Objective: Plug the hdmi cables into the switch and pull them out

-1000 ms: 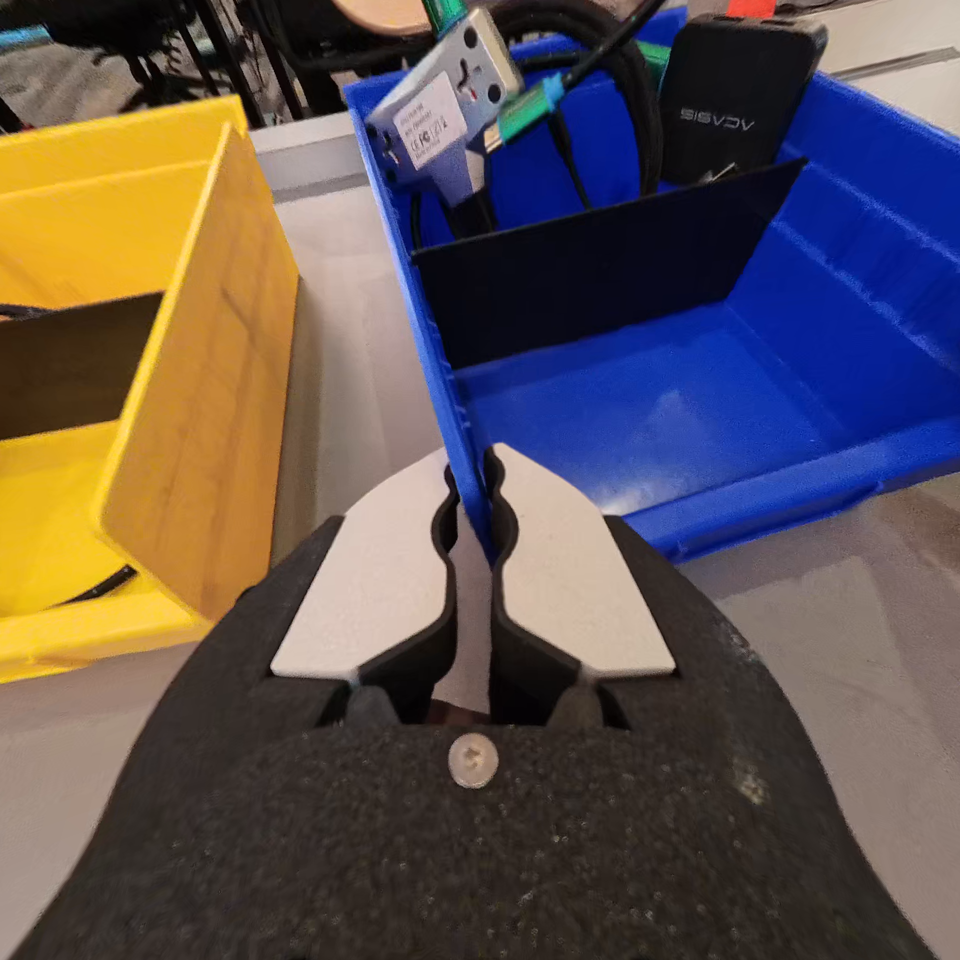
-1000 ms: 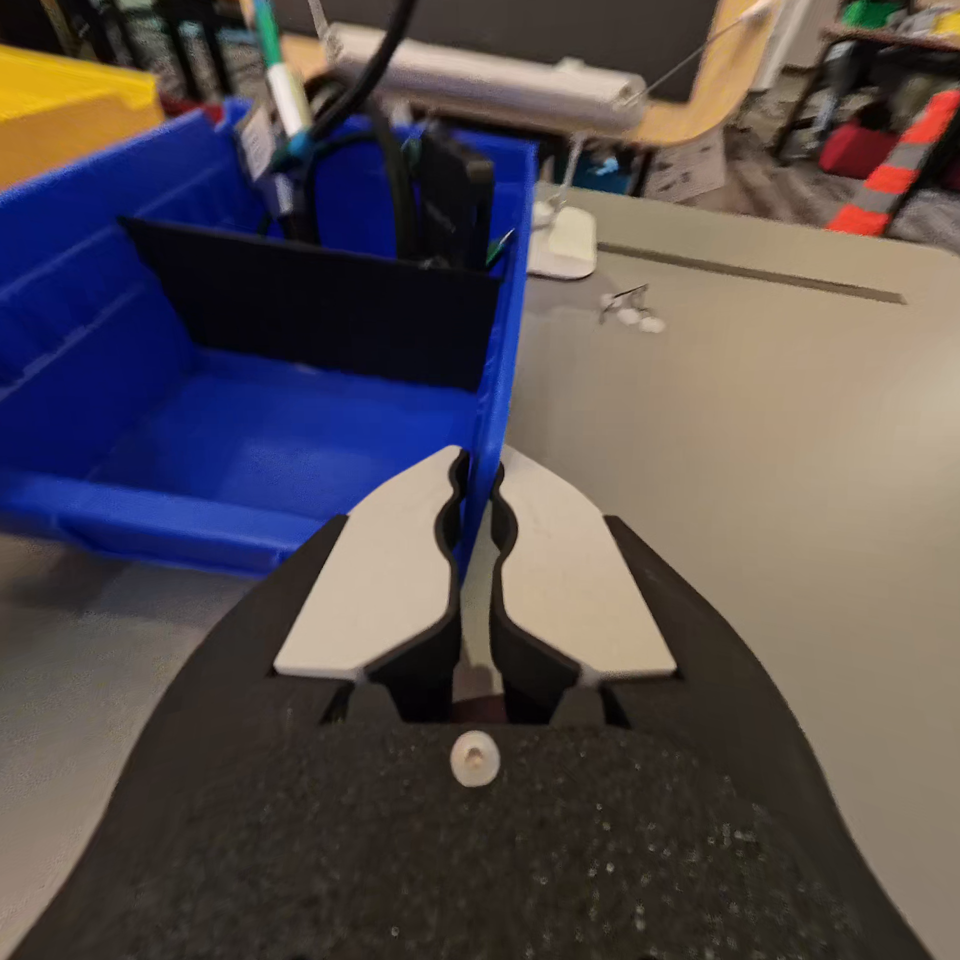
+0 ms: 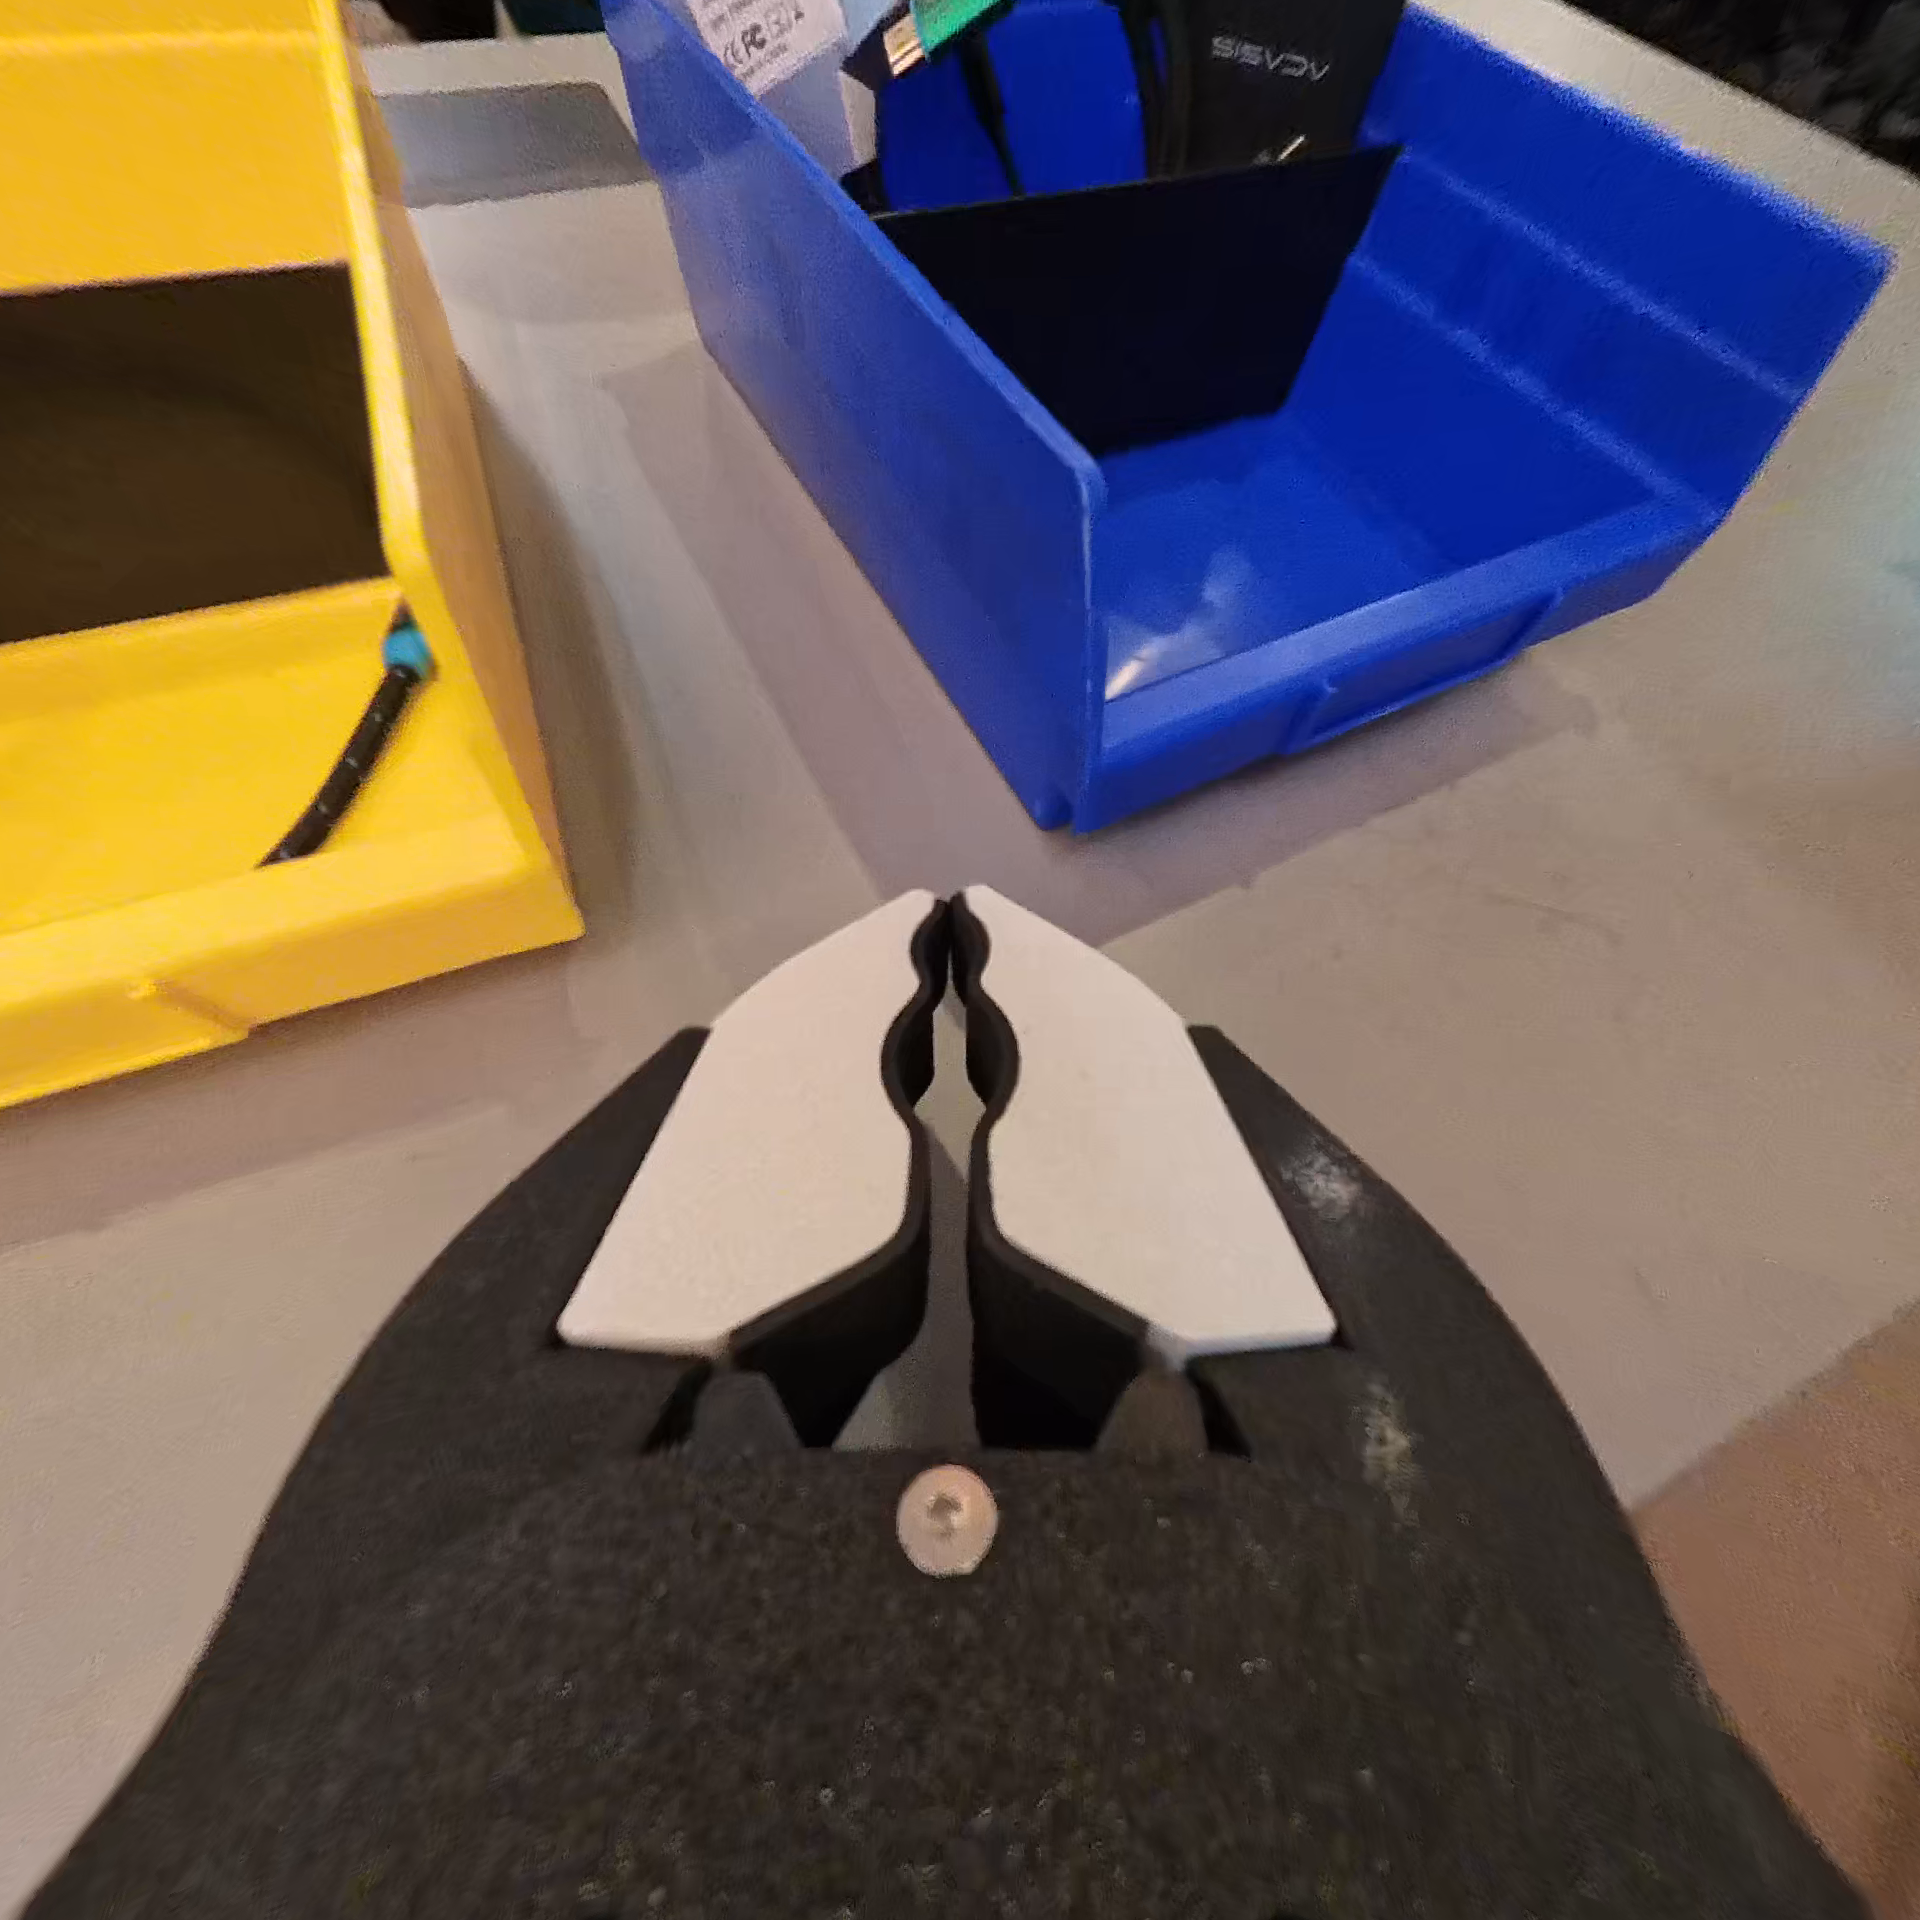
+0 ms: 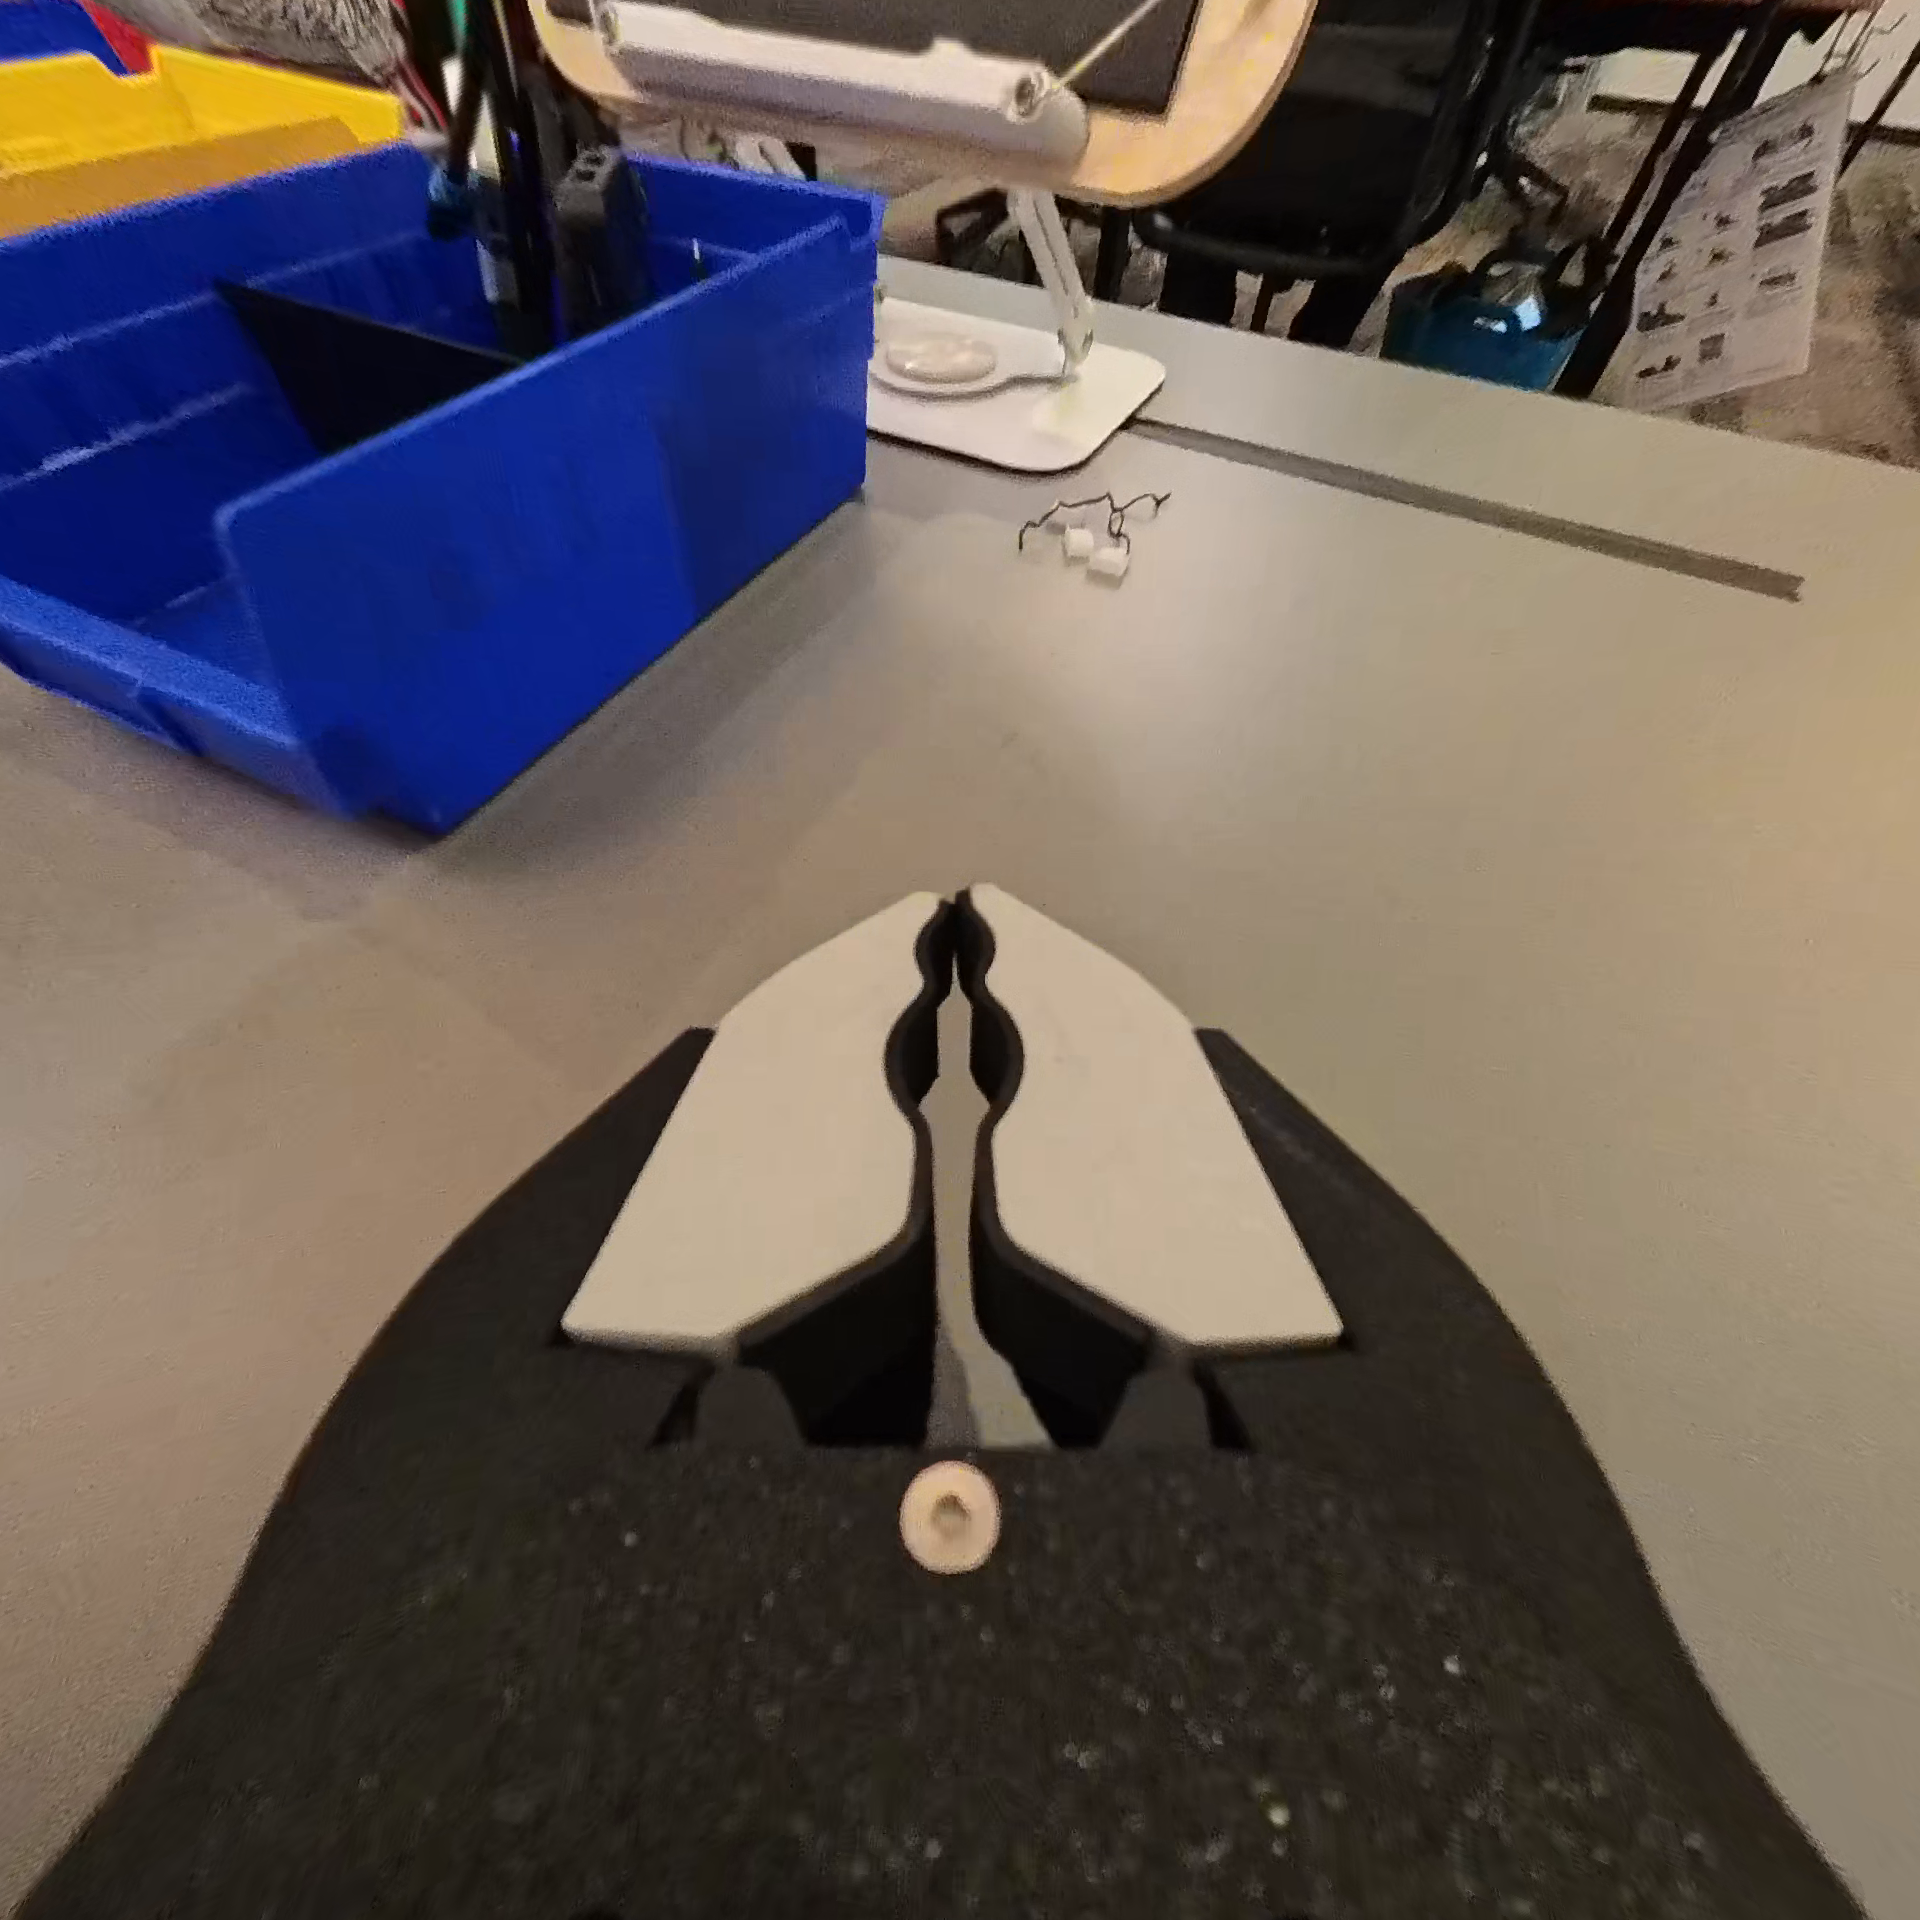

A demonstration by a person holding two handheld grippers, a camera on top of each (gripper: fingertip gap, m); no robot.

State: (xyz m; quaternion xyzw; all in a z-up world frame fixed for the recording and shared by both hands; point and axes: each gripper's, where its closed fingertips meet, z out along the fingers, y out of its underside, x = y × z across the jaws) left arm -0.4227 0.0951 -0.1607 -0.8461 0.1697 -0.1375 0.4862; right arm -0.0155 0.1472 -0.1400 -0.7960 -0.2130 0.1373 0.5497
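The silver HDMI switch [image 3: 769, 42] stands in the back compartment of the blue bin [image 3: 935, 436], cut off by the frame's top edge. A green-tipped plug [image 3: 930, 26] and black cables [image 3: 1143, 83] are beside it. My left gripper [image 3: 951, 904] is shut and empty, over the table short of the bin's near corner. My right gripper [image 4: 958, 904] is shut and empty, over the table to the right of the blue bin [image 4: 499, 582]. In the right wrist view the cables [image 4: 509, 208] rise from the back compartment.
A black box [image 3: 1278, 73] leans behind a black divider [image 3: 1143, 291]. A yellow bin [image 3: 260, 914] on the left holds a braided cable [image 3: 353, 748]. A white lamp base [image 4: 1018, 395] and small white pieces on wire [image 4: 1091, 540] lie on the grey table.
Both grippers were around the blue bin's side walls. They have pulled back off the walls and closed fully. The bin now stands farther away on the table.
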